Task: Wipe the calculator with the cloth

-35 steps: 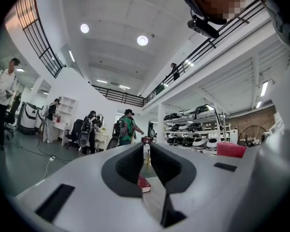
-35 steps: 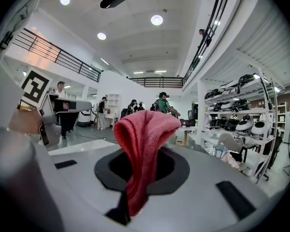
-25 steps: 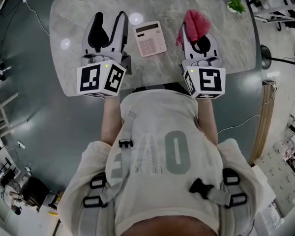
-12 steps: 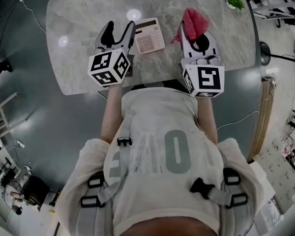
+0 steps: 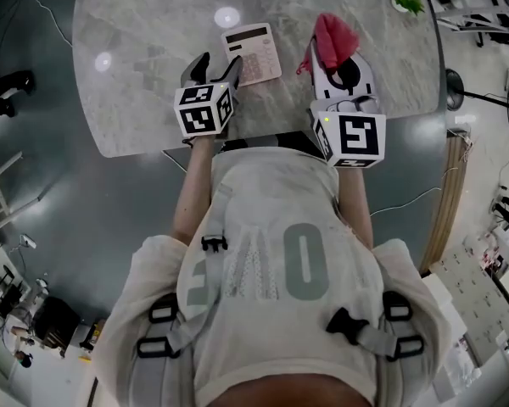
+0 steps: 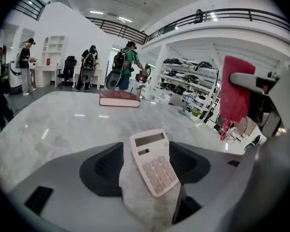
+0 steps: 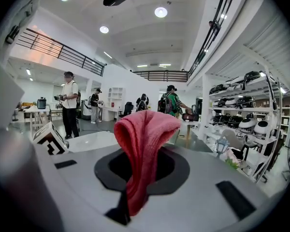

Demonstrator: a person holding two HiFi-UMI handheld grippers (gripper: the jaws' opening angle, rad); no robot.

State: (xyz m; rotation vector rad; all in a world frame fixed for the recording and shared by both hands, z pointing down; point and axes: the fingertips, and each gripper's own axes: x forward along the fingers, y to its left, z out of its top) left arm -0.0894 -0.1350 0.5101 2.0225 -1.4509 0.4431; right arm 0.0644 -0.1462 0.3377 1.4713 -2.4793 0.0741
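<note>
Wiping had not begun; the right hand-held gripper (image 5: 339, 58) pinched the cloth (image 5: 335, 32); the left hand-held gripper (image 5: 218, 63), jaws just opened wide, framed the ungripped calculator (image 5: 253, 51).

The left gripper (image 5: 218, 60) is tilting downward ahead of the body. Its 2 jaws have just been opening and are standing wide apart, with the calculator (image 5: 253, 53) showing between them, ungripped. The right gripper (image 5: 339, 62) is pointing nearly level, its jaws pinching the cloth (image 5: 332, 34). Both forearms are reaching forward, side by side.
</note>
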